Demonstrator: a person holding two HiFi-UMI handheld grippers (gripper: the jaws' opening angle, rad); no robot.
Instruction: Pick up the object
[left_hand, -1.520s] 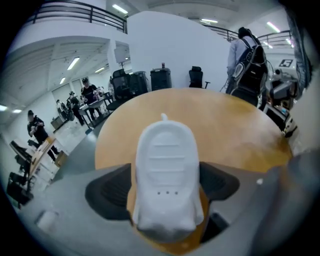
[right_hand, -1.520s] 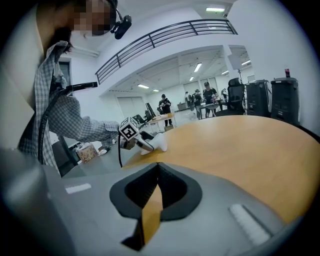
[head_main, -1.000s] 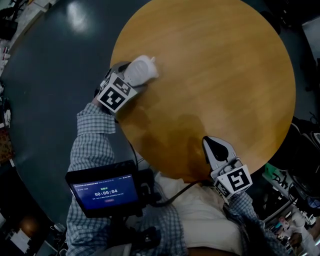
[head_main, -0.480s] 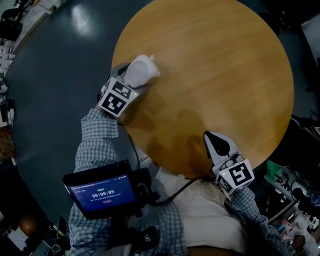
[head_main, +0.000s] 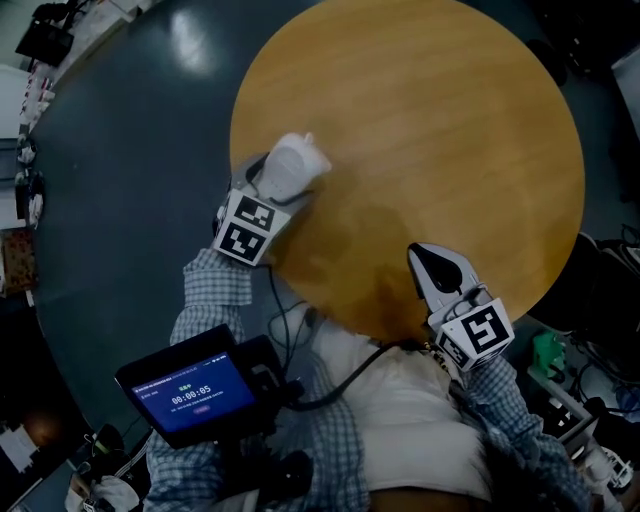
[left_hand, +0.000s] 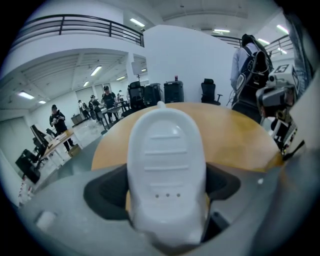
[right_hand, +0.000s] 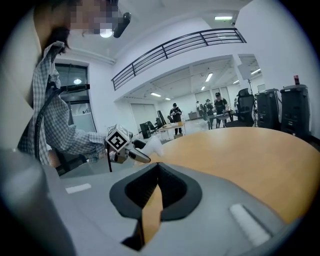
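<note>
A white, rounded plastic object (head_main: 287, 167) (left_hand: 166, 165) with ribbed grooves sits between the jaws of my left gripper (head_main: 290, 175) (left_hand: 167, 185), which is shut on it at the left edge of the round wooden table (head_main: 450, 130). In the right gripper view the same white object (right_hand: 151, 145) shows far off beside the left gripper's marker cube. My right gripper (head_main: 437, 278) (right_hand: 156, 187) hovers over the table's near edge, jaws shut with nothing between them.
A dark grey floor (head_main: 120, 150) surrounds the table. A tablet with a timer (head_main: 190, 392) hangs at the person's chest. Chairs and equipment (left_hand: 172, 92) stand beyond the table's far side. Clutter lies on the floor at the lower right (head_main: 560, 380).
My left gripper with the white object has shifted slightly right and toward the person along the table's left edge. The right gripper has stayed nearly still.
</note>
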